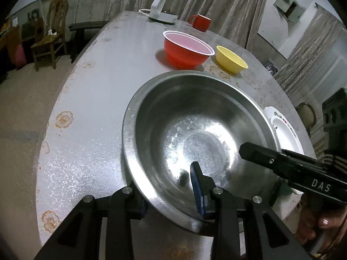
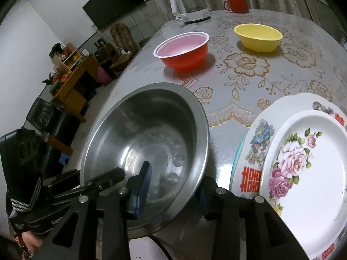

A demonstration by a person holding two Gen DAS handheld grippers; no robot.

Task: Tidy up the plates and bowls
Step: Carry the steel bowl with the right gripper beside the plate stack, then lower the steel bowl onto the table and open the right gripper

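Two grippers astride the rim of a large stainless-steel basin (image 1: 195, 130) on a grey floral-patterned table (image 1: 91, 108).
Left gripper (image 1: 171, 192) straddles the basin's 6 o'clock rim, grip uncertain; right gripper (image 2: 173, 190) straddles it, pads clear. Stacked floral plates (image 2: 303, 162) lie at 3 o'clock.

Steel basin (image 1: 195, 117) rim between left hand-held gripper (image 1: 171, 186) fingers.
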